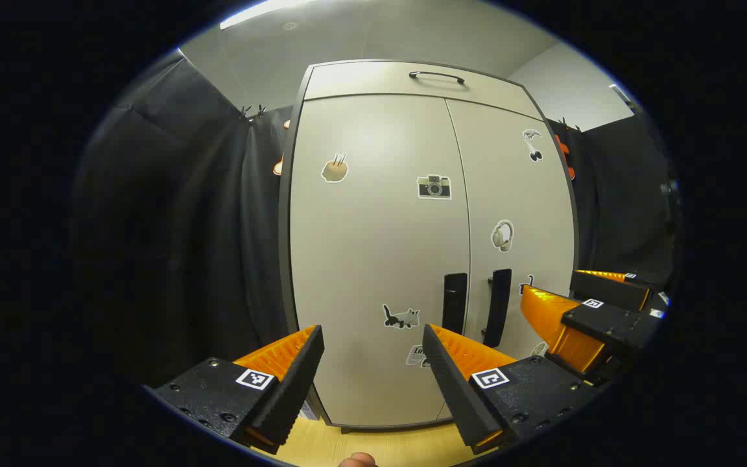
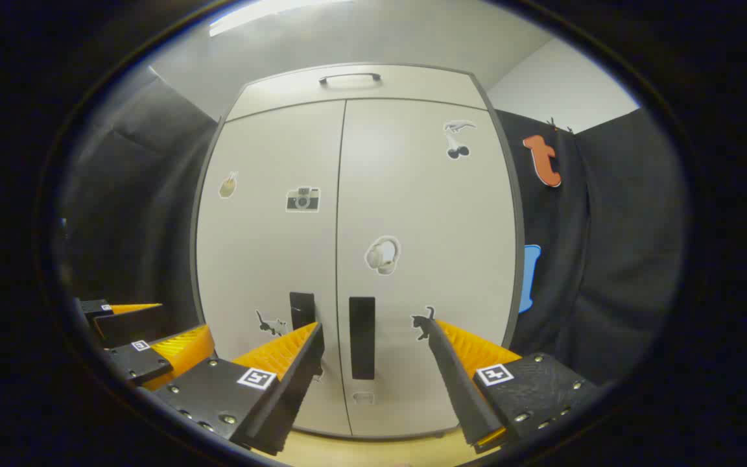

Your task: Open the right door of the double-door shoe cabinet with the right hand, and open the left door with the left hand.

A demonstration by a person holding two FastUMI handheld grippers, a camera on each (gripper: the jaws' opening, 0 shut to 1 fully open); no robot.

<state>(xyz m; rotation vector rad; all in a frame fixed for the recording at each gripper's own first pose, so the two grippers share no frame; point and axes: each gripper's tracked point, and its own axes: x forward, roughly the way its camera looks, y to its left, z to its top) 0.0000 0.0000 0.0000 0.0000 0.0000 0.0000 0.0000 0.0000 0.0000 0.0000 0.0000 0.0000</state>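
In the left gripper view, I am holding my left gripper (image 1: 371,337) with jaws spread wide and empty, the closed left door (image 1: 373,259) ahead and its dark left handle (image 1: 454,303) just right of them. In the right gripper view, my right gripper (image 2: 373,337) is gaping too, framing the right handle (image 2: 362,337) on the shut right door (image 2: 425,259); I should be driving straight in and closing squarely on that bar before pulling.

Both views face the closed shoe cabinet (image 1: 373,259) from nearby.

A smooth, matt, laminate-like finish is seen on the shoe cabinet (image 2: 412,194). Glossy dark plastic is suggested by its door handles (image 2: 362,337). Below the cabinet, pale wood-look flooring (image 1: 347,444) is visible.
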